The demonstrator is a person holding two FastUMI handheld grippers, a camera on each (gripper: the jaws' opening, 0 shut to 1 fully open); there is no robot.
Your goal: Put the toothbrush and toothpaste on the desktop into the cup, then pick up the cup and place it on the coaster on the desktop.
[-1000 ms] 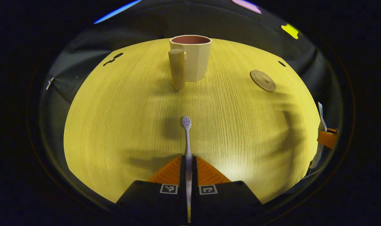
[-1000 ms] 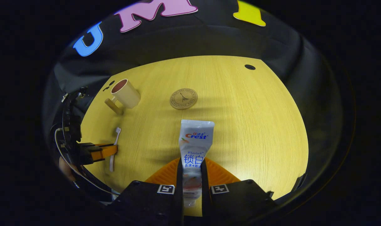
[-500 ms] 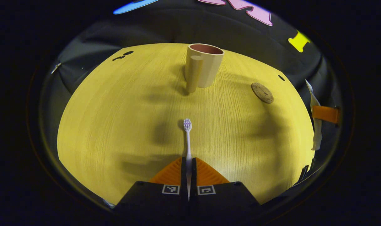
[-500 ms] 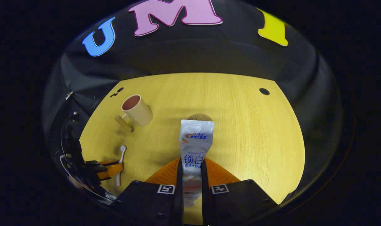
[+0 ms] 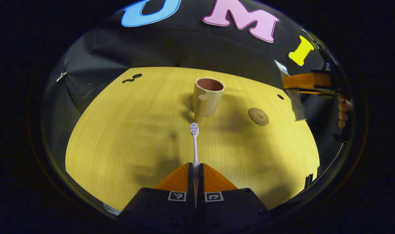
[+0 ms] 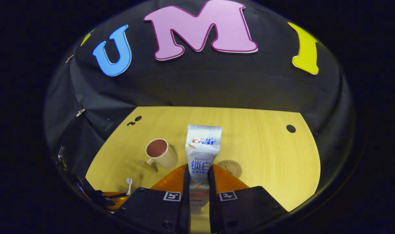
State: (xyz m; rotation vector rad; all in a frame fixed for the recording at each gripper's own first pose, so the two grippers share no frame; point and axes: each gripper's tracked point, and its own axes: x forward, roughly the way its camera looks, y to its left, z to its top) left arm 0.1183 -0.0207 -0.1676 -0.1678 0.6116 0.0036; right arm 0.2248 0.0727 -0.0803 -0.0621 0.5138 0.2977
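Both grippers are rising since a second ago, and I am holding the left gripper (image 5: 195,169) clamped on the toothbrush (image 5: 194,143) and the right gripper (image 6: 197,175) clamped on the toothpaste (image 6: 202,152), aiming each squarely above the cup (image 5: 208,97) on the desktop (image 5: 126,130) before lowering

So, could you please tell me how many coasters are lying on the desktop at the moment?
1. The coaster lies flat on the desktop, right of the cup in the left gripper view; none other is visible.
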